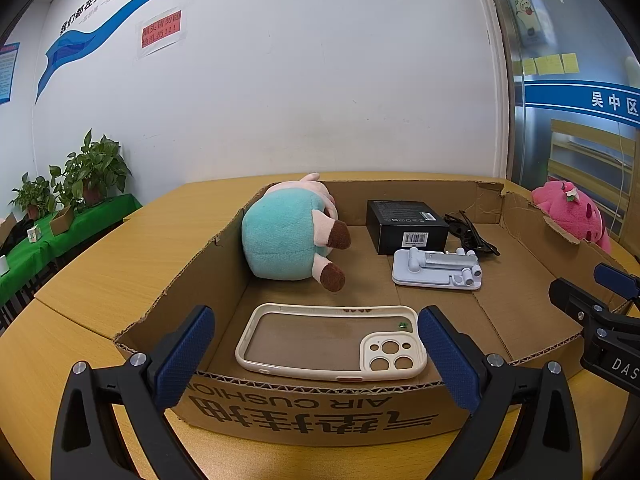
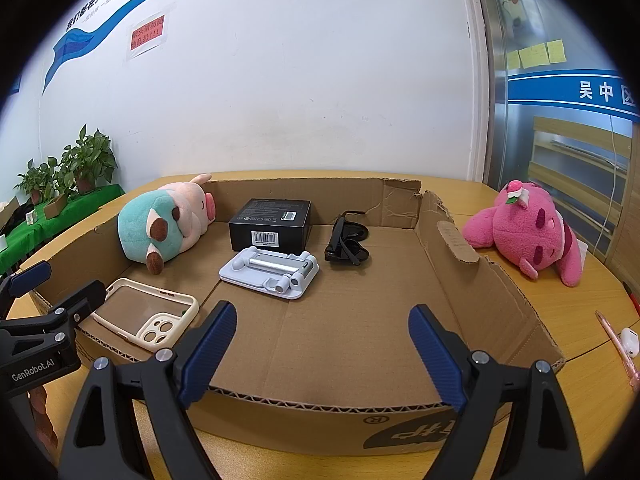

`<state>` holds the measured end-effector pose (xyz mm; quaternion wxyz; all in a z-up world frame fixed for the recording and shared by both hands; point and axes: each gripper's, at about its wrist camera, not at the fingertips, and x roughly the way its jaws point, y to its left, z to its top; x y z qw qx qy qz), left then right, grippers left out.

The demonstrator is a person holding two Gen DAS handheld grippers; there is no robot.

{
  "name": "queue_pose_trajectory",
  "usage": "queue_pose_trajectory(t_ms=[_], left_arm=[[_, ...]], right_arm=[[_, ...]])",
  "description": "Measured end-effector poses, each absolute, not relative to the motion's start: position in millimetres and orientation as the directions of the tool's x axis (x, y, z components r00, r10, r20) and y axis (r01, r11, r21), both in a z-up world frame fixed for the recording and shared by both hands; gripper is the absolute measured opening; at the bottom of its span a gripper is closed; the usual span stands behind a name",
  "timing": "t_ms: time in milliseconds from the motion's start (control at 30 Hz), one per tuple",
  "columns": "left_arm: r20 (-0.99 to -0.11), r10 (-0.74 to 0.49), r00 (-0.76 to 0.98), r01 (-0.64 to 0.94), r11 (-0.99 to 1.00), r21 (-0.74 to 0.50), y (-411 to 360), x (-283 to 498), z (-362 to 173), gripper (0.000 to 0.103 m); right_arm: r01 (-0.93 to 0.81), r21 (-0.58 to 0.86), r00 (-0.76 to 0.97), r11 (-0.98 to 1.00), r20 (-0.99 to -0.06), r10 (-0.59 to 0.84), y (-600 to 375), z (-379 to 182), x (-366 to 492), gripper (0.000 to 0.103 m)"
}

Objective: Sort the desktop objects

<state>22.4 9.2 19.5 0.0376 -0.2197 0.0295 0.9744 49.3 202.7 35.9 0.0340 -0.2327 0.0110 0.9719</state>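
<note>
A shallow cardboard box (image 1: pixel 304 408) (image 2: pixel 492 280) sits on the wooden table. In it lie a cream phone case (image 1: pixel 332 342) (image 2: pixel 148 316), a teal and pink plush cow (image 1: pixel 288 232) (image 2: pixel 164 220), a black box (image 1: pixel 404 226) (image 2: pixel 272 220), a white phone stand (image 1: pixel 436 270) (image 2: pixel 272 272) and black sunglasses (image 1: pixel 474 234) (image 2: pixel 348 240). My left gripper (image 1: pixel 316 356) is open and empty over the box's near wall, just in front of the phone case. My right gripper (image 2: pixel 322 352) is open and empty over the box's near right part. A pink plush (image 2: pixel 528 228) (image 1: pixel 572 212) lies outside, right of the box.
A pink pen (image 2: pixel 616 344) and a white earbud case (image 2: pixel 630 342) lie on the table at the far right. Potted plants (image 1: pixel 80 176) stand on a green-covered table at the left. A white wall is behind the table.
</note>
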Motion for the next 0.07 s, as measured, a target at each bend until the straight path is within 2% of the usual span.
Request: queue_pose_trajectory(t_ms=[67], left_arm=[[-0.431,0.06,-0.901,-0.086,-0.995,0.041,9.5,21.6,19.2,0.102]], right_arm=[[-0.071,0.006,-0.889,-0.997,-0.453,0.061,202.9,35.7,49.4,0.088]])
